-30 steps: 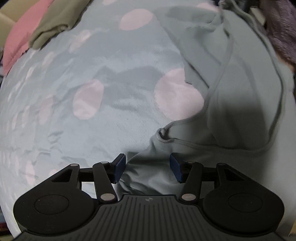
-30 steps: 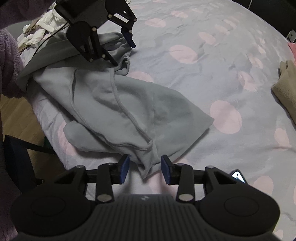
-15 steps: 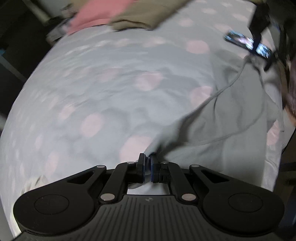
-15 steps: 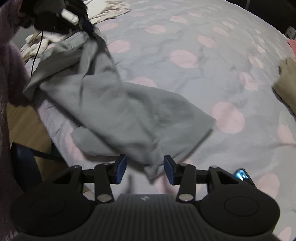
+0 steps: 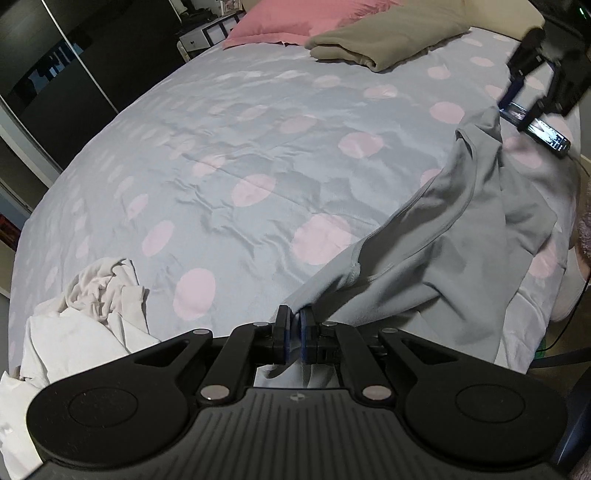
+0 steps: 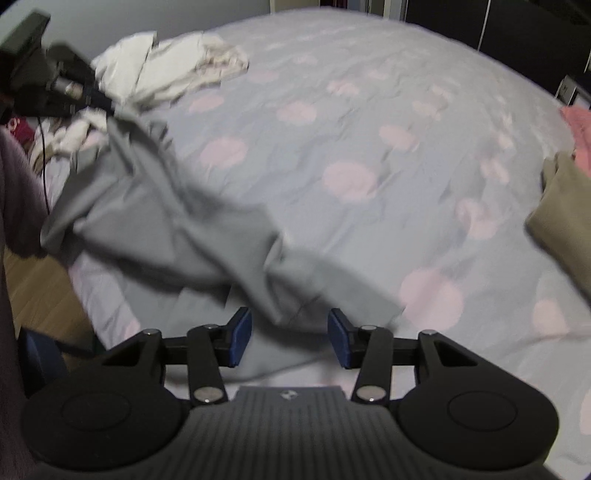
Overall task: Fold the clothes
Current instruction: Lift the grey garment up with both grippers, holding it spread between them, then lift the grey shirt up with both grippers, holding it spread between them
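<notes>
Left wrist view first: our left claw is clenched on a corner of the grey garment, the blue pads pressed together with cloth pinched between them. From that corner the grey garment stretches away across the bed, whose pale cover carries pink dots, toward our right claw, which we see at the garment's far end, near the bed's edge. Beyond the garment, at the head of the bed, lie a folded olive cloth and a pink pillow. Just beside our left claw, on the bed's near corner, sits a crumpled white heap of laundry.

From the right wrist view, our right claw stands released, its blue pads well apart, with a blurred fold of the grey garment lying between and just beyond them on the bed. We cannot tell whether the pads touch the cloth. The garment rises toward our left claw, beside the white laundry.
</notes>
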Action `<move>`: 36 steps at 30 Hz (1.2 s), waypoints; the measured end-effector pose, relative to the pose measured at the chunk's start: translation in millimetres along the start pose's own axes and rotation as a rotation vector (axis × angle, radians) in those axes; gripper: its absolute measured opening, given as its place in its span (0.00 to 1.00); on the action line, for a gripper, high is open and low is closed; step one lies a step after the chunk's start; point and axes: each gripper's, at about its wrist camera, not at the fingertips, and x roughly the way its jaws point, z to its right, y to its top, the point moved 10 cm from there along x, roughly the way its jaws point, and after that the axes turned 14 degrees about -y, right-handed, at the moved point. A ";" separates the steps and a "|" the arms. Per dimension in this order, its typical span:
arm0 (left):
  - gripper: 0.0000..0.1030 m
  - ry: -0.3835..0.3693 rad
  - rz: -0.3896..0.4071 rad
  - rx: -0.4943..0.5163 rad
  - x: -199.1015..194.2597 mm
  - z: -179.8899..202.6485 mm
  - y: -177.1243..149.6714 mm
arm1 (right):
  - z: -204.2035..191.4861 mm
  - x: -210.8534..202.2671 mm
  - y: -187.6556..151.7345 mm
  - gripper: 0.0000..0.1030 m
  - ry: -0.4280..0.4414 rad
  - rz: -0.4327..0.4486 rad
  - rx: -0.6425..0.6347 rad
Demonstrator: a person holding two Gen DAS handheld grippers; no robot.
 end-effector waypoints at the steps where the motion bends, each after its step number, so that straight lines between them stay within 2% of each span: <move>1: 0.03 0.000 0.002 0.000 -1.6 -0.4 -2.3 | 3.1 -2.6 5.4 0.48 0.006 0.018 0.002; 3: 0.03 -0.001 0.005 0.002 -1.3 -1.5 -1.6 | 11.3 -5.6 16.1 0.51 0.022 0.041 0.014; 6: 0.03 0.002 0.014 0.000 -0.9 -1.5 0.5 | 19.3 1.3 25.5 0.54 0.069 0.019 0.034; 11: 0.03 0.008 0.026 -0.008 2.5 -3.9 4.0 | 12.5 30.9 14.7 0.52 0.169 -0.111 0.053; 12: 0.03 0.011 0.028 -0.009 2.8 -4.2 4.3 | 7.9 34.4 10.7 0.48 0.196 -0.140 0.060; 14: 0.03 0.012 0.034 -0.021 1.9 -5.0 5.2 | -1.2 38.2 5.0 0.29 0.213 -0.178 0.053; 15: 0.03 0.019 0.041 -0.025 0.0 -5.7 6.4 | -5.7 38.5 3.4 0.10 0.206 -0.187 0.039; 16: 0.03 0.026 0.047 -0.029 -1.9 -6.5 7.5 | -7.9 36.5 6.1 0.10 0.179 -0.177 0.017; 18: 0.03 0.050 0.072 -0.042 -7.8 -9.4 10.9 | -4.0 26.4 19.2 0.09 0.127 -0.119 0.022; 20: 0.03 0.085 0.120 -0.062 -18.8 -15.5 17.2 | 4.3 8.6 37.6 0.09 0.082 -0.025 0.049; 25: 0.03 0.190 0.284 -0.113 -65.8 -33.4 44.1 | 20.2 -47.3 78.6 0.08 -0.153 0.182 0.061; 31: 0.03 0.315 0.486 -0.091 -154.6 -38.5 90.4 | 18.4 -129.5 119.4 0.08 -0.324 0.386 0.039; 36: 0.03 0.473 0.680 -0.010 -258.5 -28.1 124.6 | 15.4 -202.9 152.3 0.08 -0.466 0.555 0.020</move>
